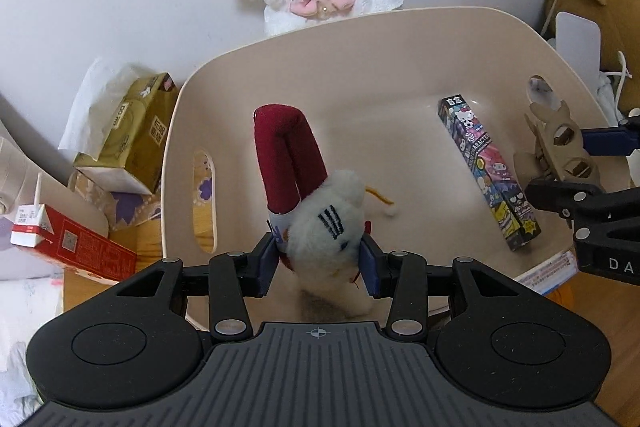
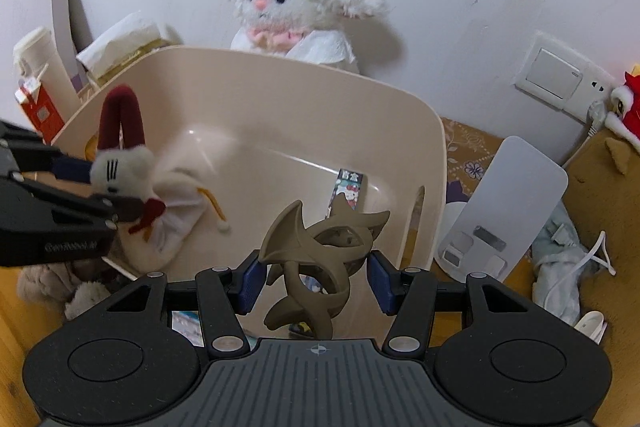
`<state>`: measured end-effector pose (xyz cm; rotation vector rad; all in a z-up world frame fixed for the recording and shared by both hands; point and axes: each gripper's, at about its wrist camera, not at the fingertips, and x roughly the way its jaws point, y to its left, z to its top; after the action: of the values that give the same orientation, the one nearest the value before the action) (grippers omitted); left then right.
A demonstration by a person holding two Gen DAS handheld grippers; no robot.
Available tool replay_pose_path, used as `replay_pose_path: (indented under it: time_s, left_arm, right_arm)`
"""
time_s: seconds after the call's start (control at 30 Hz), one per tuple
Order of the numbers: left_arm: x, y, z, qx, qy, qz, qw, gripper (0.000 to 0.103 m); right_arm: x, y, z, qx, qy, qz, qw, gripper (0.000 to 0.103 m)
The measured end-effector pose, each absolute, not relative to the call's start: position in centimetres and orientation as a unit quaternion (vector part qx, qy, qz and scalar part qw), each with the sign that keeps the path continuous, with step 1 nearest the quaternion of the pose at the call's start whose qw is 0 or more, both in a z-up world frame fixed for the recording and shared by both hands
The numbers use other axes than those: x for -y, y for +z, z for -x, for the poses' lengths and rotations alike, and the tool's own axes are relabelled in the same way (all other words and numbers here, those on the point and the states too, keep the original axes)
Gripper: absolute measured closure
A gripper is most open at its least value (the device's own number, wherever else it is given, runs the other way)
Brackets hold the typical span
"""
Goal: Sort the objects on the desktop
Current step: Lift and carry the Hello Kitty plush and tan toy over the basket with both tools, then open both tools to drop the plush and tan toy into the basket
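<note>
Holding both items over the beige plastic bin [image 1: 400, 39], each hand looks ready to drop its load. Left gripper [image 1: 318, 259] has its blue pads pressed into a small white plush toy with dark red looped ears [image 1: 324, 215], jaws closed approx to the toy's width. Right gripper [image 2: 316, 277] carries a brown plastic hair claw clip [image 2: 320, 259] between its pads; the pads look slightly apart from the clip's sides, so whether it's truly clamped can't be told from this view.

To do the release well, I'd judge: lower each item close to the bin floor w/ jaws opening slowly, so the plush doesn't snag on a pad, and the clip doesn't bounce onto the long colourful cartoon-print box [image 1: 488, 175] already lying in the bin near its right wall. Keep the two grippers apart; they sit near each other over the bin.

Left view shows the box's full length and a gold tissue pack [image 1: 132, 131] outside the bin; right view mostly hides the box behind the clip, but shows a white flat stand [image 2: 508, 211] just beside the bin.
</note>
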<state>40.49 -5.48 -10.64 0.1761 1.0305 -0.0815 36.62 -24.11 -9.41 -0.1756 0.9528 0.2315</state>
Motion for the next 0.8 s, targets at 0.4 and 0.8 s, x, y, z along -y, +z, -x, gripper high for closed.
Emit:
replay_pose_path:
  time_s: [0.4, 0.8]
  left_arm:
    - [5.3, -9.0, -39.8, -0.466, -0.030, -0.069, 0.882, 0.027]
    - [4.8, -6.5, -37.9, -0.442, -0.039, -0.064, 0.894, 0.026]
  right_arm:
    - [24.9, -8.3, -35.4, -0.433, 0.108, 0.068, 0.892, 0.026]
    - [25.2, -5.2, -32.7, -0.385, 0.109, 0.052, 0.915, 0.001]
